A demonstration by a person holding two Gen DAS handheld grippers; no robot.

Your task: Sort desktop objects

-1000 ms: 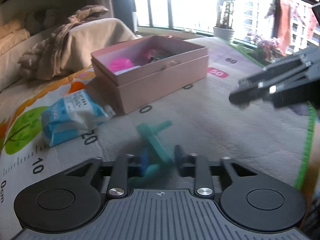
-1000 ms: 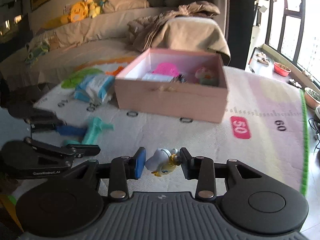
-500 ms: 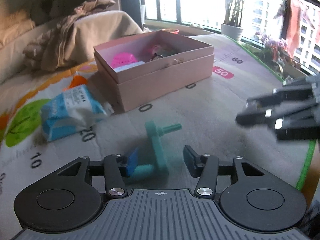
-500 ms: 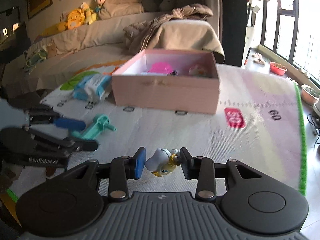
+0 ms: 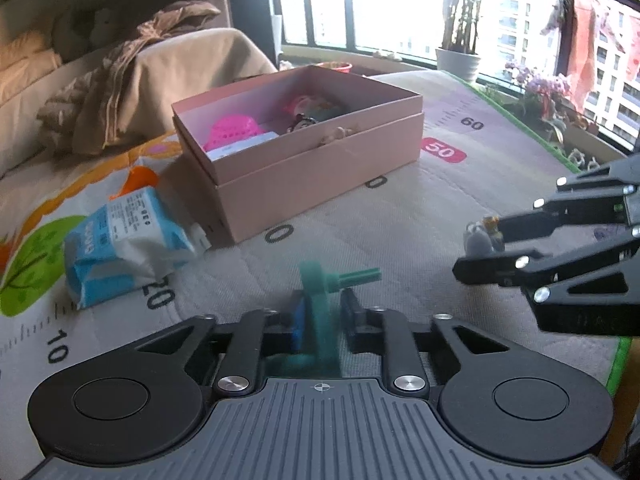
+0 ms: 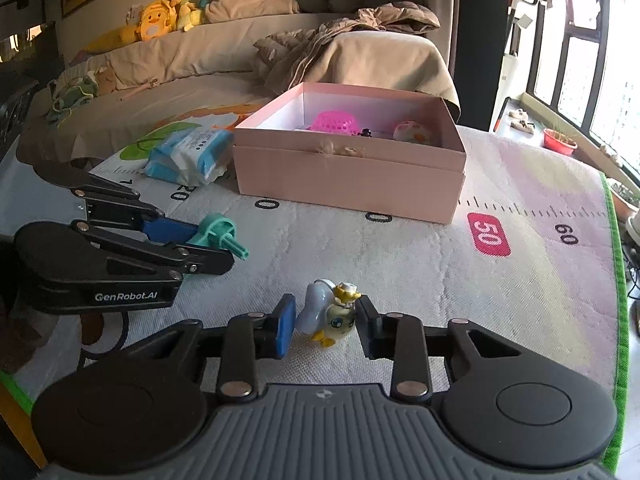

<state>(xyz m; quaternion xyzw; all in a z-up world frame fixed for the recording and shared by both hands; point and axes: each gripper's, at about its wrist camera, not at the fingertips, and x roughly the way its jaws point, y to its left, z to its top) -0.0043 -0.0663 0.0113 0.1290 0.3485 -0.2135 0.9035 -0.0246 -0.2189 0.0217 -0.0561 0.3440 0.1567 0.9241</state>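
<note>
From the left wrist, the left gripper is clamped on a stiff, light teal plastic toy by its flat disc, the pink box at twelve o'clock; from the right wrist, the right gripper pinches a small, slippery-looking duck figurine around its body.

The mat carried a printed ruler scale. In the right wrist view a red badge on it read "50", with "60" beside it, "0" twice in front of the box, and "20" near the wipes pack. The left wrist view showed "10", "20", "0", "50" and "60" on the same mat. The left gripper body bore "GenRobot.AI". Print on the wipes pack was too small to read.
</note>
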